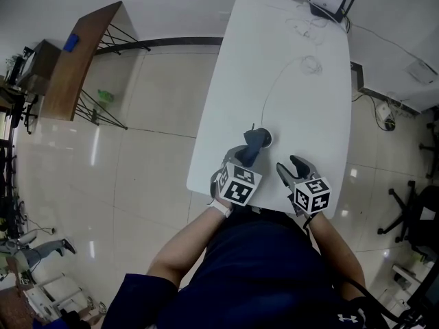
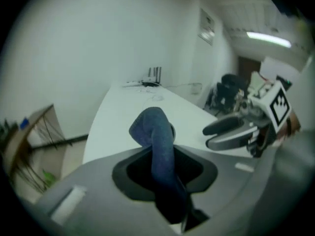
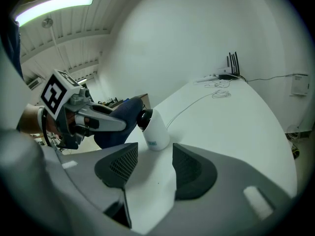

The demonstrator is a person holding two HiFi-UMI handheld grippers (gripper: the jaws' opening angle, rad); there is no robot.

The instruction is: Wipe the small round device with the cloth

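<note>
We clamp the cloth (image 2: 155,132) in our left gripper (image 2: 165,167) — its fold against the small round device (image 3: 155,129) just ahead — the right gripper (image 3: 150,168) gaping empty.

No legible text; blue label (image 3: 152,143) on small round device (image 3: 156,129) unreadable.

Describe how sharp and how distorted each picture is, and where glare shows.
Head view: sharp, but the wide lens curves the table edges, and the glossy floor shows bright glare patches. Left gripper view: soft all over, the cloth blurred, dark round corners. Right gripper view: clearer, the small round device sharp, the ceiling lamp burnt out white.
</note>
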